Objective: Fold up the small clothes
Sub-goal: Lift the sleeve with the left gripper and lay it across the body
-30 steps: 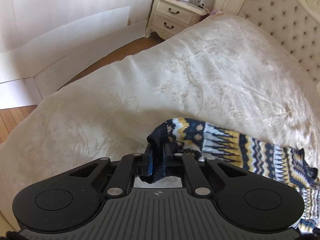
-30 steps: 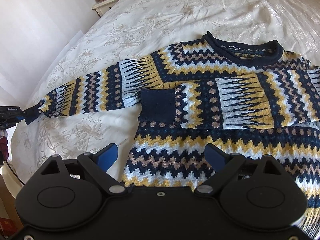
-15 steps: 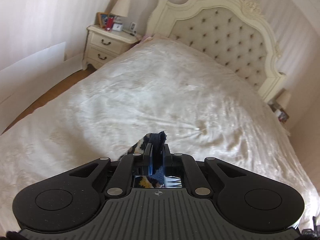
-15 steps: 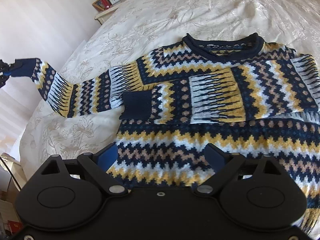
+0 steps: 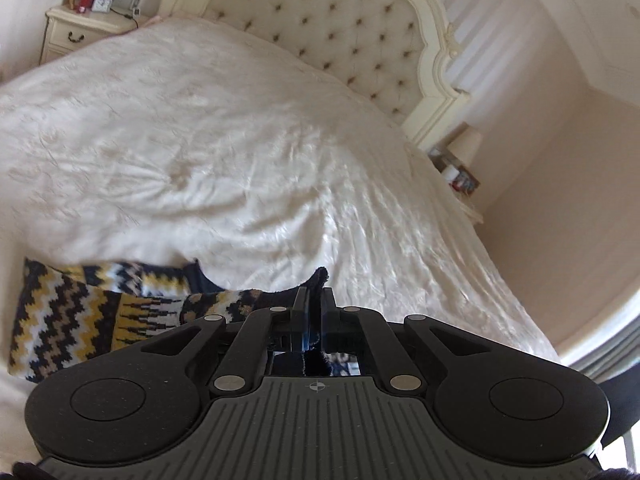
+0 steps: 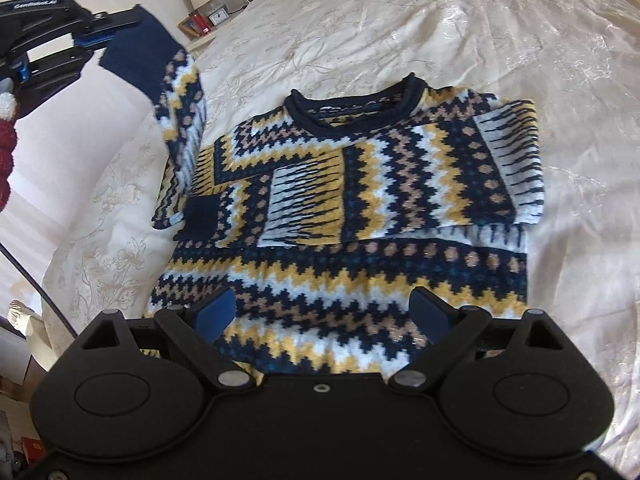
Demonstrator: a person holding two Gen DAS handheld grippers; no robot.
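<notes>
A navy, yellow and white patterned sweater (image 6: 360, 216) lies flat on the cream bedspread (image 6: 400, 20), collar away from me. One sleeve (image 6: 360, 184) lies folded across the chest. My left gripper (image 5: 314, 304) is shut on the navy cuff (image 6: 136, 48) of the other sleeve and holds it lifted above the sweater's left side; that gripper shows at the upper left of the right wrist view (image 6: 108, 28). The sweater also shows at the left of the left wrist view (image 5: 80, 312). My right gripper (image 6: 324, 312) is open and empty above the sweater's hem.
A tufted cream headboard (image 5: 340, 28) stands at the far end of the bed. A nightstand (image 5: 80, 28) with a lamp, clock and frames is at one side, and a second nightstand (image 5: 460, 176) at the other. The bedspread (image 5: 240, 140) spreads wide around the sweater.
My left gripper has lifted the sleeve cuff off the bed and carried it up and inward over the sweater's left side. My right gripper stayed open above the hem.
</notes>
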